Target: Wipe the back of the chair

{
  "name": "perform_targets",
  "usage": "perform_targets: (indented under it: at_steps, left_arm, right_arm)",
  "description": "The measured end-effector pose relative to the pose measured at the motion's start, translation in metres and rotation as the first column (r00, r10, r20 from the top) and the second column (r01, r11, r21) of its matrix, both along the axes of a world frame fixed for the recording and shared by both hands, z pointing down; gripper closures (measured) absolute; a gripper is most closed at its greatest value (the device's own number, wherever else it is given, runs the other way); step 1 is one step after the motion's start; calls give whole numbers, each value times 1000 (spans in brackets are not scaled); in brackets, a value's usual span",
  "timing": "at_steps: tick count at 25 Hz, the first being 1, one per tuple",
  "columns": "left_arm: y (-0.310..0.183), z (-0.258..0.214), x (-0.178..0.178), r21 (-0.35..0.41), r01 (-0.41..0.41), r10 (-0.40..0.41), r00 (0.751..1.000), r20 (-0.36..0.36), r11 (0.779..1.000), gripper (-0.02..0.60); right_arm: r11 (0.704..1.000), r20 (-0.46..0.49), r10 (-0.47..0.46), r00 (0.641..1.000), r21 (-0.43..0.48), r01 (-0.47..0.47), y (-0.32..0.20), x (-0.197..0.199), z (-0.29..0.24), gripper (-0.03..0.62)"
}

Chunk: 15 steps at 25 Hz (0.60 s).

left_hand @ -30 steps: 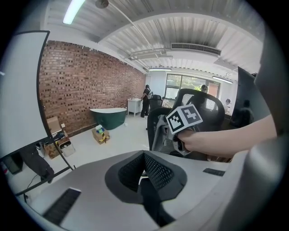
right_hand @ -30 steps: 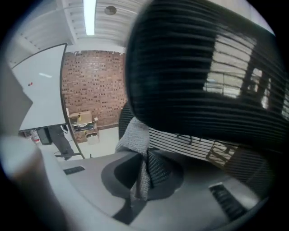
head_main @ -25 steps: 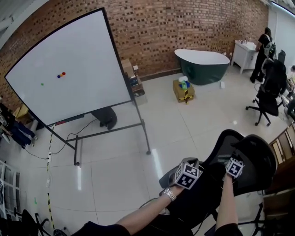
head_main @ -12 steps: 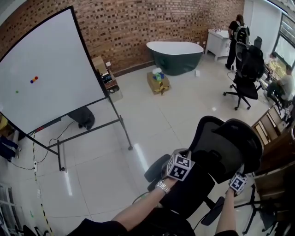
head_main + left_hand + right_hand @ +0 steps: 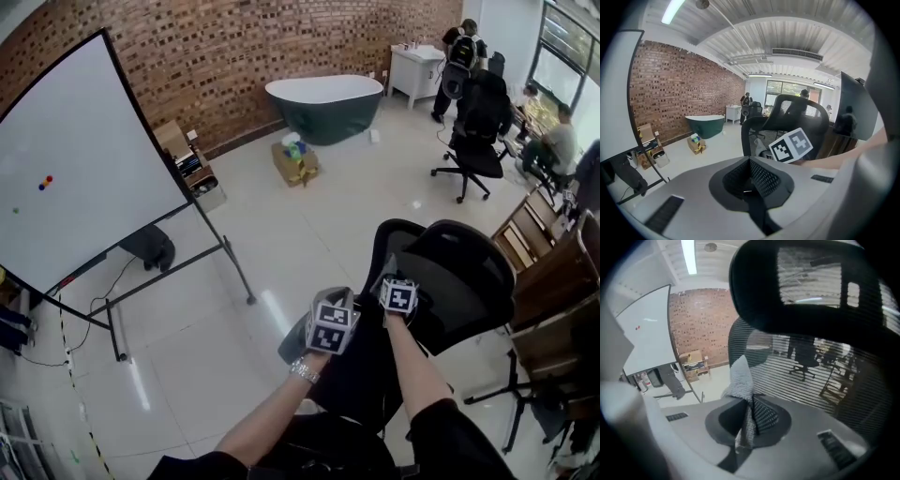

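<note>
Pale glossy tile floor [image 5: 281, 234], open room. Near to far: black office chair [image 5: 459, 281] right at the person, whiteboard [image 5: 66, 169] on a wheeled stand to the left, cardboard box [image 5: 293, 161] mid-floor, dark green bathtub [image 5: 323, 103] against the brick wall [image 5: 234, 47]. A second office chair [image 5: 473, 141] is at far right with people near it. Left gripper [image 5: 751, 176]: jaws fully together, nothing between them, held just left of the chair back. Right gripper [image 5: 749, 420]: jaws clamped on a cloth [image 5: 740, 380], up at the left edge of the chair back, below the headrest [image 5: 806, 287]. The cloth tip stands up against the mesh; can't confirm contact. The cloth is grey, finely woven, and folded to a point. The chair back is see-through black mesh in a curved solid frame. Jaw pads are dark and cross-hatched.
</note>
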<state>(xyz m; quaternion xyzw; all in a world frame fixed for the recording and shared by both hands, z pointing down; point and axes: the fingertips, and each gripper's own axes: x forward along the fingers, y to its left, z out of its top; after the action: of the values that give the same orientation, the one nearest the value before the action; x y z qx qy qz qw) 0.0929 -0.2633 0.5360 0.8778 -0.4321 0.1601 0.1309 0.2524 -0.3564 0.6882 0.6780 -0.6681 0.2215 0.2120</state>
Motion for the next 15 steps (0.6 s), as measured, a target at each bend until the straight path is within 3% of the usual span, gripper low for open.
perform_targets:
  at_steps: [3, 6, 11, 15]
  left_arm:
    - [1, -3, -3, 9, 4, -4, 1000, 4, 1000, 578]
    - [1, -4, -13, 17, 19, -19, 1000, 8, 1000, 578]
    - [-3, -4, -10, 10, 7, -7, 1000, 1, 1000, 578]
    - [0, -4, 11, 12, -47, 47, 999, -7, 999, 578]
  right_arm:
    - [996, -66, -45, 997, -80, 39, -11, 3, 27, 579]
    - [994, -106, -16, 994, -113, 4, 4, 31, 41, 577]
    - [987, -106, 114, 988, -100, -125, 61, 97, 45, 579]
    - [944, -150, 292, 945, -112, -310, 133, 183, 52, 579]
